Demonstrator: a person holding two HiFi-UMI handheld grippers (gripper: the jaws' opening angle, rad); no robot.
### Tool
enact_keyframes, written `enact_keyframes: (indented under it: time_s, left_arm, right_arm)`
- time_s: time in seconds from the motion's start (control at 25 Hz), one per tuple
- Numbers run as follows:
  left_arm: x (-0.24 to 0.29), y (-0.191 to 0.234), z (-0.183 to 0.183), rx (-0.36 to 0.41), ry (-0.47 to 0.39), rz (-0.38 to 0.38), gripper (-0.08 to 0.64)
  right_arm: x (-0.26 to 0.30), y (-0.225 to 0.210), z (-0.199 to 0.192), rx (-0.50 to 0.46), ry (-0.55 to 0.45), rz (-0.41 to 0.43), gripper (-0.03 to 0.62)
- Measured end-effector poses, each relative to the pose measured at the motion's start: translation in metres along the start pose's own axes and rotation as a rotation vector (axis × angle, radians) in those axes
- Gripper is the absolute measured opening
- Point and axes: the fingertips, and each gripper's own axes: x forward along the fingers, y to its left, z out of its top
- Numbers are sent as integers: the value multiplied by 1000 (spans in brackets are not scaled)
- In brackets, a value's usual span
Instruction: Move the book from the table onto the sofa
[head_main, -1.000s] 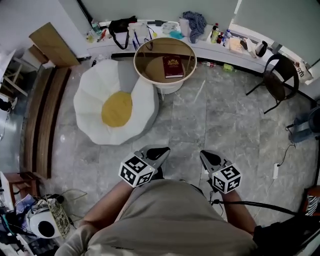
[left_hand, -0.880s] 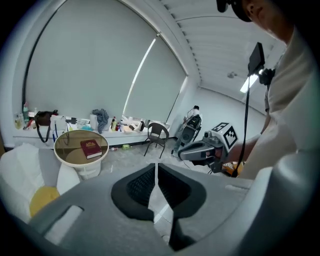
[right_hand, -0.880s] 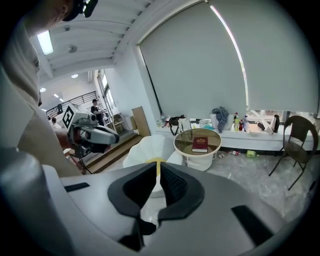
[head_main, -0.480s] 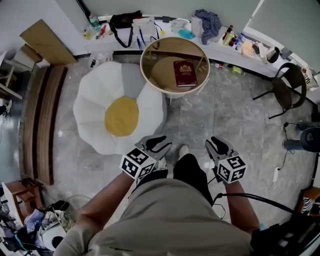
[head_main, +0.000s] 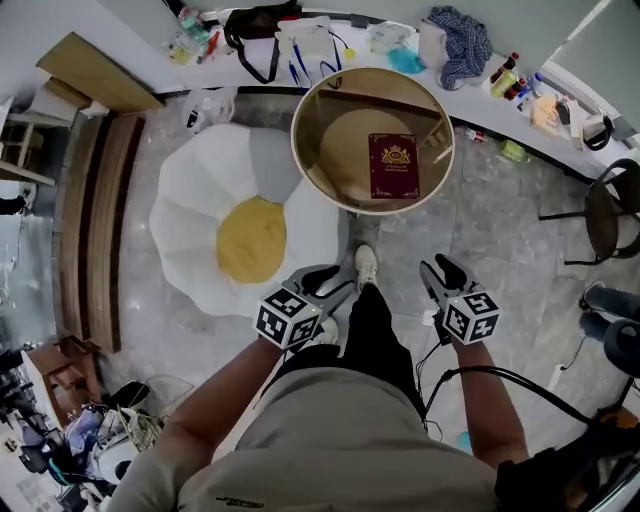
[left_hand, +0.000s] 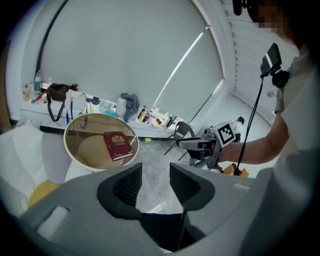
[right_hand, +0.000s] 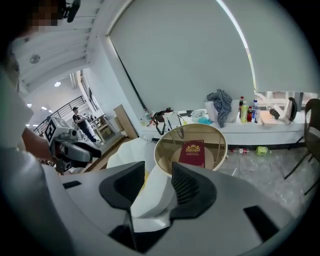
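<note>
1. Writing: the dark red hardcover book (head_main: 393, 166) bears a gold emblem and gold lettering on its cover, too small to read. Each gripper's cube shows black-and-white square markers.
2. Task item: the book lies flat, cover up, on the round glass-topped table with the pale rim (head_main: 297, 140), right of the top's centre and clear of the rim.
3. Tools: your left gripper (head_main: 340, 279) and right gripper (head_main: 437, 264) hang over the floor, well short of the table. Both sets of jaws are opening, with nothing between them.
4. Surface and room: grey marbled tile floor (head_main: 490, 250). A curved white ledge (head_main: 250, 75) along the wall behind the table carries bags, bottles and cloth.
5. Target: the white, egg-shaped sofa with the yellow centre (head_main: 190, 215) sits on the floor just left of the table, its edge against the table's base.
6. Edges and room: wooden planks (head_main: 95, 220) lie left of the sofa, and a black chair (head_main: 610, 215) stands well to the right. Bare floor lies between your grippers and the table.
</note>
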Motion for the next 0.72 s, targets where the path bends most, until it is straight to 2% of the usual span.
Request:
enact_keyframes:
  time_s: [0.16, 0.32, 0.72]
  left_arm:
    - [64, 49, 27, -76, 23, 37, 172]
    - [131, 104, 43, -114, 33, 68, 187]
    - [279, 228, 30, -209, 121, 104, 216]
  right_arm:
    - [71, -70, 15, 33, 60, 21, 179]
    - [140, -131, 17, 78, 108, 39, 188]
    - [274, -237, -18, 263, 181, 68, 204]
